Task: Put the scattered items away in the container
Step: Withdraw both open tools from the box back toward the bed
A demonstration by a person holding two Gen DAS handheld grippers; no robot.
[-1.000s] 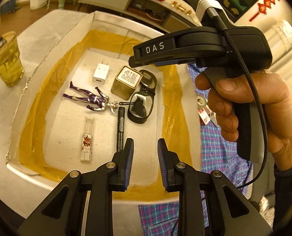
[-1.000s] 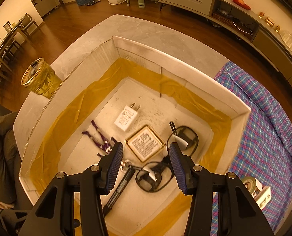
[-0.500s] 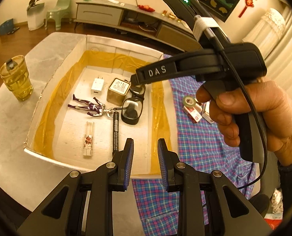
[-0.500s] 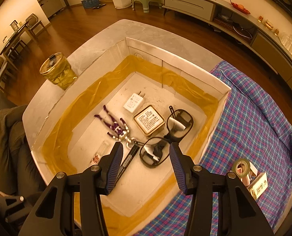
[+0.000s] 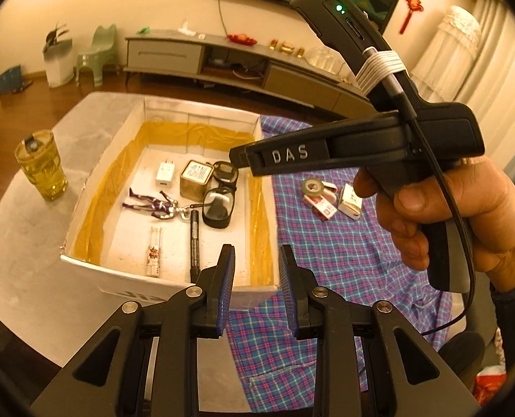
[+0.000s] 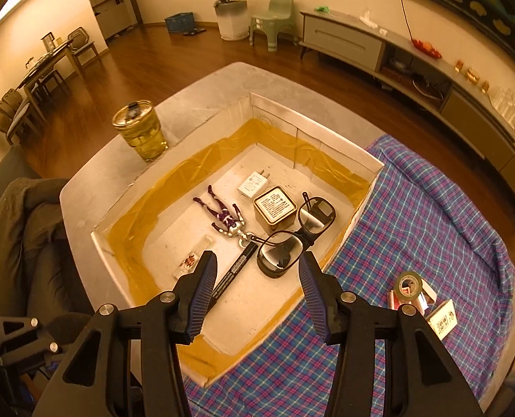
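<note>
- The left gripper [image 5: 256, 288] hangs above the near right corner of the white box [image 5: 184, 113]; its jaws are opening and nothing sits between the blue pads.
- The right gripper [image 6: 257, 292] stands wide open and empty over the box's near edge.
- Only the left wrist view shows the right hand [image 5: 465, 215] wrapped round the right gripper's handle (its "DAS" label faces the lens).
- Both views show the box's contents: a white charger [image 6: 254, 185], a square gold tin [image 6: 275, 205], black-framed glasses [image 6: 297, 234], a purple toy figure [image 6: 222, 215] on a keyring, a black marker [image 6: 234, 271] and a small clear tube [image 6: 193, 257].
- Not yet boxed, on the plaid cloth [image 6: 431, 215]: a tape roll [image 6: 409, 285] resting on small cards, and a small white packet [image 6: 443, 321] just beside them.
- The right wrist view alone shows a dark jacket [image 6: 24, 229] left of the table; a lidded glass of yellow liquid [image 5: 42, 165] stands outside the box.
</note>
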